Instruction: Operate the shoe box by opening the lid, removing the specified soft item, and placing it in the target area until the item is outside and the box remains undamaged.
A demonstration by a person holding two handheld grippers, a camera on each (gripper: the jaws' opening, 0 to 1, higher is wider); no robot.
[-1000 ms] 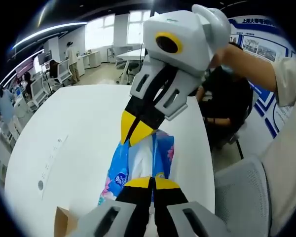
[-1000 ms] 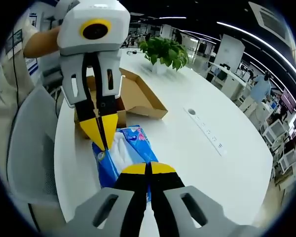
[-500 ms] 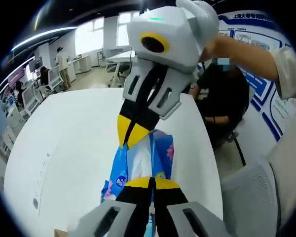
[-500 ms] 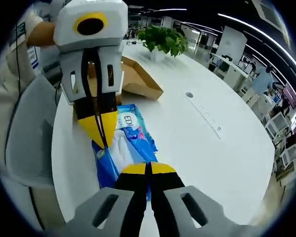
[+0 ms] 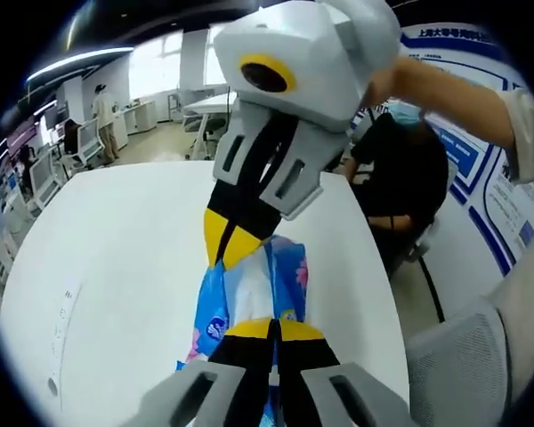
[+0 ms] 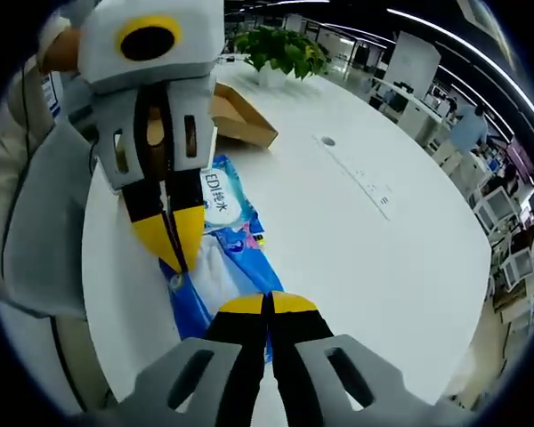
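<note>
Left gripper, yellow-tipped black jaws pressed together on the near end of a blue floral tissue pack, seen in the left gripper view rising from the bottom; right gripper, entering that view from above, jaws likewise pinched on the far end of the same pack, white and grey body behind it, a hand and bare forearm holding it at upper right; tissue pack stretched between the two pairs of tips, above a white table, white tissue showing along its middle; seated person in dark clothes beyond the table's far edge; grey mesh chair back at lower right; blue wall poster at far right; office desks and standing figures in the far background at left. In the right gripper view: right gripper closed on the pack at bottom centre; left gripper clamped on the pack's other end; brown cardboard shoe box open on the table behind, well apart from the pack, the pack fully outside it; strip of sockets set in the tabletop to the right; potted green plant at the far end of the table.
</note>
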